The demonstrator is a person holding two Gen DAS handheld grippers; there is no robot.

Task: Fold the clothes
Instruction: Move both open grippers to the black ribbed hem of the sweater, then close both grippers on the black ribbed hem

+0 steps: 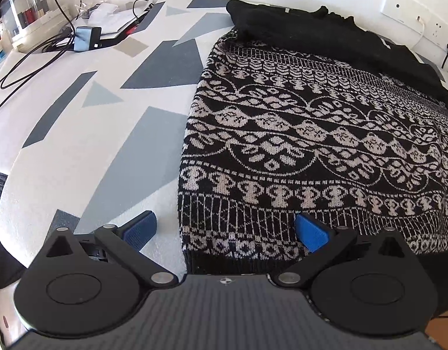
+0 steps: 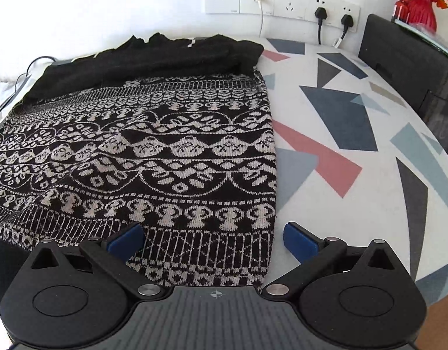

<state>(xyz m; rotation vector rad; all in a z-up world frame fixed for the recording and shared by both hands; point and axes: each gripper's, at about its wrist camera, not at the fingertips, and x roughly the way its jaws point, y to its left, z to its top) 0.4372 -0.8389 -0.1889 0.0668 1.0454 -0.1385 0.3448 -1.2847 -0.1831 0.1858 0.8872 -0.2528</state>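
Observation:
A black and cream patterned knit sweater (image 1: 305,145) lies flat on the table, with plain black folded parts bunched along its far edge (image 1: 326,32). In the left wrist view my left gripper (image 1: 224,230) stands open over the sweater's near left corner, one blue pad on the cloth, the other over the knit hem. From the right wrist camera the same sweater (image 2: 154,151) fills the left half, and my right gripper (image 2: 213,240) is open astride its near right corner, hem between the pads. Nothing is held.
The tablecloth (image 1: 113,122) is white with grey, blue and red shapes (image 2: 334,134). Cables, a small black device (image 1: 87,38) and a clear container (image 1: 22,14) sit at the far left. Wall sockets with plugs (image 2: 320,14) are behind; a black box (image 2: 404,55) stands far right.

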